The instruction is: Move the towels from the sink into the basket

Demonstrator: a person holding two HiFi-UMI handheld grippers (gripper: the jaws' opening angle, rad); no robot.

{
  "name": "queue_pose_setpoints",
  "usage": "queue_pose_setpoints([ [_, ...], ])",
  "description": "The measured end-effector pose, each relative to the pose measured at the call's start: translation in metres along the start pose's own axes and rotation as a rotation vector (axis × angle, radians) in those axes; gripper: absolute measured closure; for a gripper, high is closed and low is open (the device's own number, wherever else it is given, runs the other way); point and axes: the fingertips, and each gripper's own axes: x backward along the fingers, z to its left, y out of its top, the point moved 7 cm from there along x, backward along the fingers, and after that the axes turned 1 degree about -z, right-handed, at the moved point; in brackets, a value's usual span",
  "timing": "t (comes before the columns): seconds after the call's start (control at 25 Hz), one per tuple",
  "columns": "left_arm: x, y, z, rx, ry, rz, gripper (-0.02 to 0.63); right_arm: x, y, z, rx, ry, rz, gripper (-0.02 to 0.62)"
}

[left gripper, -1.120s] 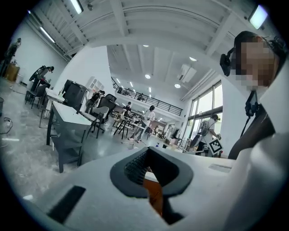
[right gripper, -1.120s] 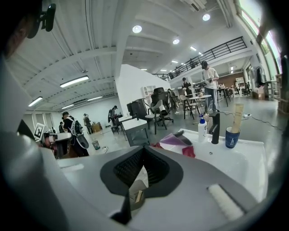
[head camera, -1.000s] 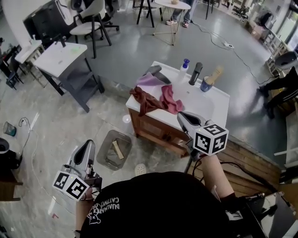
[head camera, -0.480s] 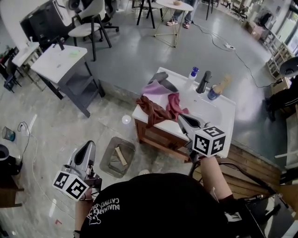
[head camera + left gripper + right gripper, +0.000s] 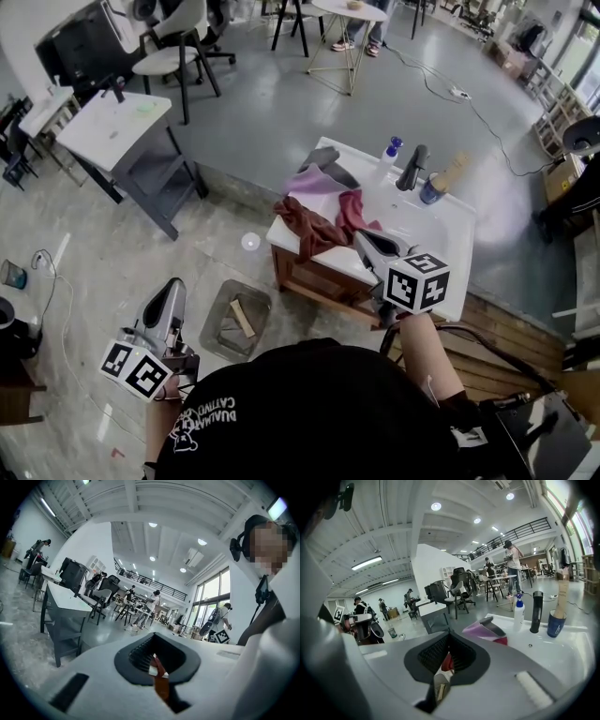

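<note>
Over the front left corner of the white sink hangs a dark red towel. A pink towel lies beside it, with a lavender one behind. On the floor to the left of the cabinet stands the grey basket, holding a wooden piece. My right gripper is shut and empty, and points at the sink just short of the towels. The right gripper view shows the lavender towel ahead of the right gripper. Shut and empty too, my left gripper hovers left of the basket. In its own view the left gripper points level across the room.
At the sink's back stand a spray bottle, a black faucet and a blue cup with a brush. A white table and chairs stand at the far left. A wooden platform lies to the right.
The sink and towels have drawn nearer in the picture as both grippers moved forward. The left gripper has slid a little toward the lower left. Both stay shut.
</note>
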Motion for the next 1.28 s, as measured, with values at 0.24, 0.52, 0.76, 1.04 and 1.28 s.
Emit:
queue_pose_setpoints([
  [0.24, -0.003, -0.016, 0.003, 0.053, 0.007, 0.011, 0.602, -0.008, -0.004, -0.008, 0.000, 0.005, 0.037, 0.589],
  [0.52, -0.007, -0.017, -0.006, 0.078, 0.071, -0.020, 0.603, -0.029, 0.004, -0.021, 0.009, 0.068, 0.090, 0.589],
  [0.76, -0.008, -0.018, -0.018, 0.087, 0.159, -0.043, 0.602, -0.051, 0.021, -0.031, 0.043, 0.141, 0.119, 0.589],
  [1.04, -0.003, -0.020, -0.031, 0.085, 0.253, -0.072, 0.602, -0.082, 0.015, -0.047, 0.013, 0.208, 0.185, 0.589],
  [1.28, 0.022, -0.026, -0.040, 0.088, 0.378, -0.117, 0.602, -0.117, -0.001, -0.046, 0.123, 0.250, 0.298, 0.589],
])
